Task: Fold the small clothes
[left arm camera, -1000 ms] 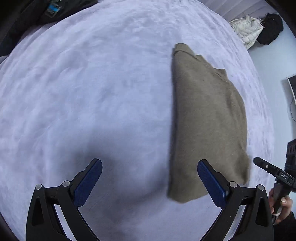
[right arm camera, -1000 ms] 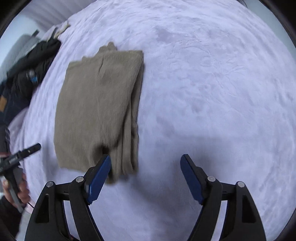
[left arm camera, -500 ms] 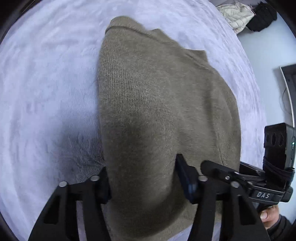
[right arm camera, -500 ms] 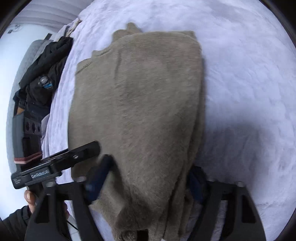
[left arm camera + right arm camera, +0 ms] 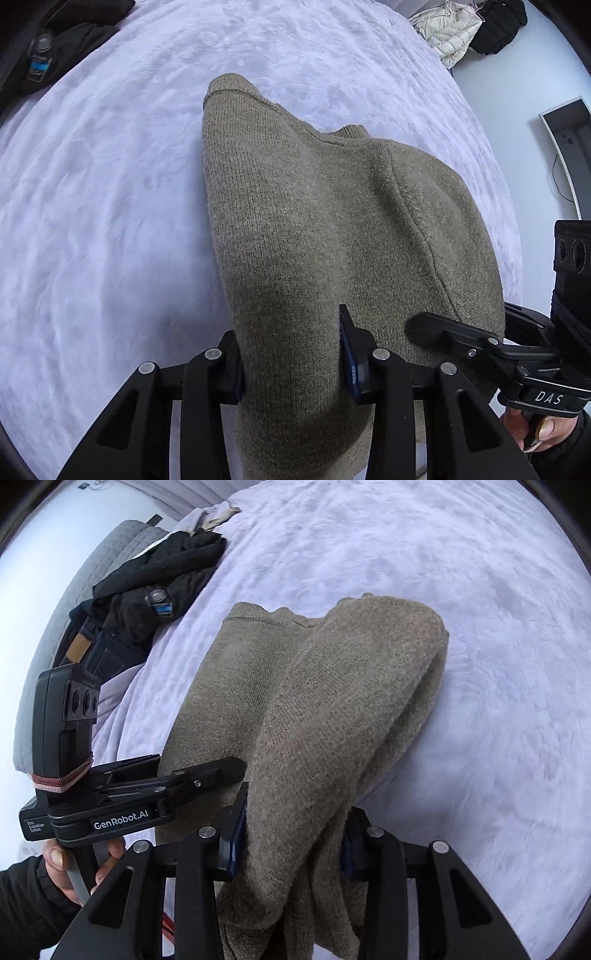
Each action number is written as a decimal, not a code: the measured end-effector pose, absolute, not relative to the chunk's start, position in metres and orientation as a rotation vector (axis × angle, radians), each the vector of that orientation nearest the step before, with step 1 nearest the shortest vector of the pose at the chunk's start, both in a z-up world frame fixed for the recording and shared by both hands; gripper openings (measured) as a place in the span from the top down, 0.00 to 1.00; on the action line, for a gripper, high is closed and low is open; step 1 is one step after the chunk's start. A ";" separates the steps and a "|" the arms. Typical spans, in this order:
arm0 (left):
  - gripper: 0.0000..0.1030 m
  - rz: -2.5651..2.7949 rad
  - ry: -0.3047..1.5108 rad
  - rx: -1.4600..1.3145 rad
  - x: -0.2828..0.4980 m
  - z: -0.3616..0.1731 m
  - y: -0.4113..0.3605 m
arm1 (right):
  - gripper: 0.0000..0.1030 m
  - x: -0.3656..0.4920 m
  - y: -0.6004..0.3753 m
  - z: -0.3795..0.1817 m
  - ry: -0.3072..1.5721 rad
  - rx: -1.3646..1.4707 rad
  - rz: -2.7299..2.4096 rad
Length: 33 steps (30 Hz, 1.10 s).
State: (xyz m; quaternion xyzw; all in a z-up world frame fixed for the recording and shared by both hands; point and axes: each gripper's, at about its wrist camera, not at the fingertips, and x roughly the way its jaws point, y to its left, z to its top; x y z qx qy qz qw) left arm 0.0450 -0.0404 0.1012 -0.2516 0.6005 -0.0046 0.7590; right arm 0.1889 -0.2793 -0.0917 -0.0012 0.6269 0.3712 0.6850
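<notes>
An olive-brown knit sweater (image 5: 314, 221), folded lengthwise, lies on a white fluffy bedspread (image 5: 110, 184). My left gripper (image 5: 291, 362) is shut on its near edge at the left corner, with cloth bunched between the blue pads. My right gripper (image 5: 291, 834) is shut on the near edge at the right corner; the sweater (image 5: 332, 701) rises from the bed toward it. Each gripper shows side-on in the other's view: the right one (image 5: 480, 343) and the left one (image 5: 147, 794). The near edge is lifted; the far end rests on the bed.
Dark clothes (image 5: 147, 587) and a grey quilted headboard (image 5: 92, 572) lie at the bed's left. A white jacket (image 5: 447, 26) and a black garment (image 5: 498, 22) sit past the far right edge. A monitor (image 5: 565, 147) stands on the right.
Both grippers moved from open above the bed onto the sweater's near edge, closed on it and lifted it. In the last half second they raised it a little more.
</notes>
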 end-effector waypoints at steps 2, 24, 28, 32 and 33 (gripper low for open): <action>0.61 -0.015 1.305 -0.527 0.025 0.110 -0.039 | 0.59 0.171 -0.279 -0.079 1.395 -0.015 0.839; 0.21 -0.005 1.466 -0.385 -0.100 0.048 -0.034 | 0.39 0.049 -0.278 -0.153 1.620 -0.105 0.672; 0.20 0.025 1.466 -0.305 -0.108 0.063 -0.029 | 0.37 0.056 -0.286 -0.139 1.618 -0.149 0.639; 0.20 0.073 1.418 -0.193 -0.112 0.085 -0.031 | 0.37 0.045 -0.276 -0.096 1.452 -0.394 0.635; 0.20 0.076 1.405 -0.172 -0.113 0.089 -0.032 | 0.37 0.039 -0.271 -0.087 1.404 -0.458 0.662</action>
